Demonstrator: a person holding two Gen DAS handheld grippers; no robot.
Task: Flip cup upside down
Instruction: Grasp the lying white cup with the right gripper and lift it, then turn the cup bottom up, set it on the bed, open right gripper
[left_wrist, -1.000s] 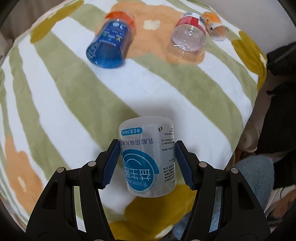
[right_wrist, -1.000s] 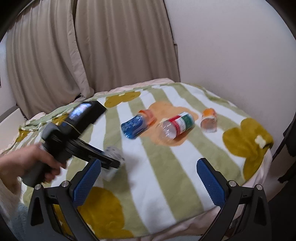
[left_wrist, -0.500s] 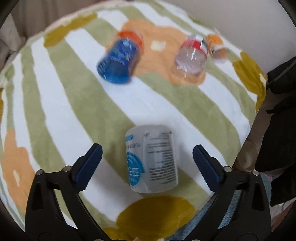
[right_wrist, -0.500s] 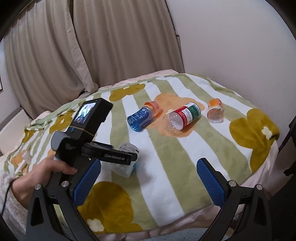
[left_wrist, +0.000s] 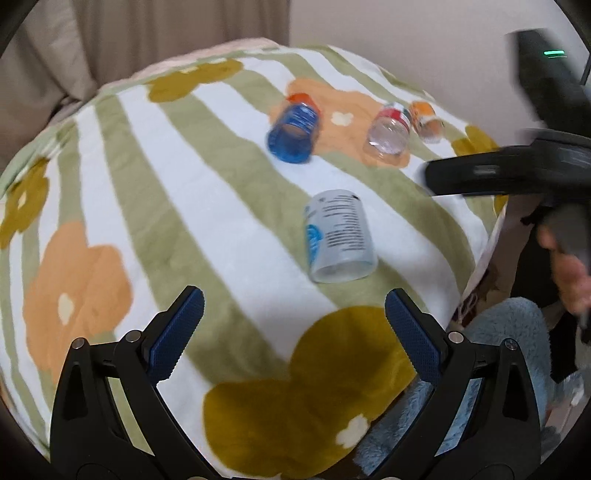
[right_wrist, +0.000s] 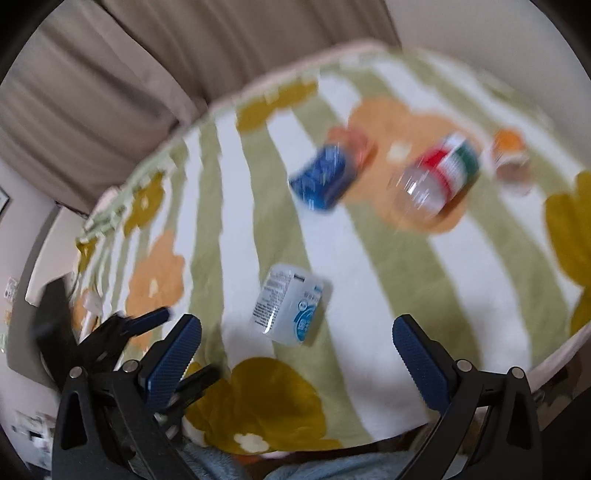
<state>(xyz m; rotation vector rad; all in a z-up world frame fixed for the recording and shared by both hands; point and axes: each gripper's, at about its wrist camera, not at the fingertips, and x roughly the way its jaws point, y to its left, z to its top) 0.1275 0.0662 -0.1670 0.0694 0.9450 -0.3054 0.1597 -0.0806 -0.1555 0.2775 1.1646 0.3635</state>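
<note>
The cup (left_wrist: 338, 236), translucent white with a blue printed label, rests on the striped flower blanket (left_wrist: 207, 206), its wider end toward my left gripper. My left gripper (left_wrist: 293, 299) stands open a short way in front of it, with nothing between its blue pads. In the right wrist view the cup (right_wrist: 291, 306) looks tilted and blurred, just beyond my open, empty right gripper (right_wrist: 297, 325). The right gripper (left_wrist: 498, 173) also shows as a dark blur at the right of the left wrist view. The left gripper (right_wrist: 173, 347) sits low left, jaws apart.
Farther back lie a blue cup with an orange end (left_wrist: 293, 134), a clear bottle with a red label (left_wrist: 388, 133) and a small orange cup (left_wrist: 426, 120). A hand (left_wrist: 569, 266) holds the right gripper. The bed edge drops off on the right; curtains and a wall stand behind.
My left gripper opened, let go of the cup and drew back; the cup now rests on the blanket. The right gripper swung in closer to the cup.
</note>
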